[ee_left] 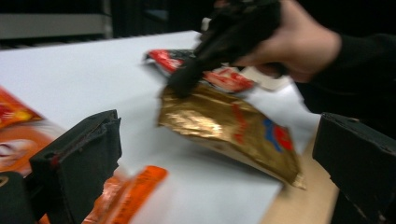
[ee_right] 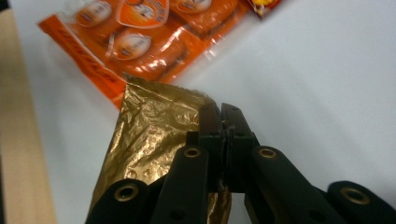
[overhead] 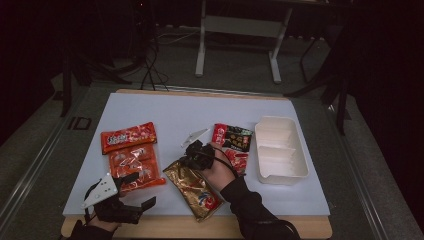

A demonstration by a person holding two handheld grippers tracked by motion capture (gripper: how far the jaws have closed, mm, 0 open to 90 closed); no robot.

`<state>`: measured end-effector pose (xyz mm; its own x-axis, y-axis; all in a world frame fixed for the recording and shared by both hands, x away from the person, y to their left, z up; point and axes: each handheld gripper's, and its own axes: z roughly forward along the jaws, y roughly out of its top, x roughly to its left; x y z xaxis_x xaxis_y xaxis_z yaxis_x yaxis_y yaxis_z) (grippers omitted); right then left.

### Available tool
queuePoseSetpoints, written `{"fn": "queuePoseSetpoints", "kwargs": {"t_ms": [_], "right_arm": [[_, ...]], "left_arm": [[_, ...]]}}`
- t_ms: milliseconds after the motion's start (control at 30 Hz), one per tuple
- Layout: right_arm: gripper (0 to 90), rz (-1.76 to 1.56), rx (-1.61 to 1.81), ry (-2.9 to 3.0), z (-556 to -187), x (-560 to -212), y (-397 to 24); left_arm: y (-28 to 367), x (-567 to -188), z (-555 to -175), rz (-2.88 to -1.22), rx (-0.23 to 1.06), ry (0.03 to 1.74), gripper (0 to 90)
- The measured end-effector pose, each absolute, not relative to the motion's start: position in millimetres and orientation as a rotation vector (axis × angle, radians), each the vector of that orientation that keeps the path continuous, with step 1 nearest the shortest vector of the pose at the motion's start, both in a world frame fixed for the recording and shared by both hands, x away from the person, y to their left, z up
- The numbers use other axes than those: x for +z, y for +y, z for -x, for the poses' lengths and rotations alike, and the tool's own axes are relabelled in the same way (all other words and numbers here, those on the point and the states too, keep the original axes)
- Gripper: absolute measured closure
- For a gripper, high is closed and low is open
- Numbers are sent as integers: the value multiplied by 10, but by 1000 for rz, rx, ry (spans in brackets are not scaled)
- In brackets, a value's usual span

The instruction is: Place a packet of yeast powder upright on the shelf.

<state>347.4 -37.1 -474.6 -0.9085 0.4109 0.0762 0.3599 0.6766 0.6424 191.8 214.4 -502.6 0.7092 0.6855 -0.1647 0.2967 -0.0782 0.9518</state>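
Two grippers — right gripper (overhead: 186, 156) clamps gold packet (overhead: 196, 190) corner; left gripper (overhead: 138, 190) gapes.

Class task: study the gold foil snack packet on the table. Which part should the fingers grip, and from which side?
Grip the gold foil snack packet at its flat, crimped top edge, coming from above at the far end. The right gripper is shut on that thin edge, which fits between closed fingers, unlike the puffed middle.

blurred: gold packet (ee_left: 229, 126) print | cut off: orange packet (ee_right: 140, 42) top
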Motion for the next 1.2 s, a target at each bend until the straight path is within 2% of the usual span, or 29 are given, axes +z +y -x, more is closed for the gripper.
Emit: {"fn": "queuePoseSetpoints", "kwargs": {"t_ms": [367,800,1200], "right_arm": [[886,-609,1200,2784,-3295,-4465,-558],[888,-547,1372,2755,-3056,-4155,-765],[888,-548,1507,2705,-3047,-3871,-969]], "left_arm": [[2096,-5091,-1945,-1704,485,769,18],[2091,-5111,-1967,-1703,469,785,18],[2083,-5118,-1976,-1711,459,794,18]]}}
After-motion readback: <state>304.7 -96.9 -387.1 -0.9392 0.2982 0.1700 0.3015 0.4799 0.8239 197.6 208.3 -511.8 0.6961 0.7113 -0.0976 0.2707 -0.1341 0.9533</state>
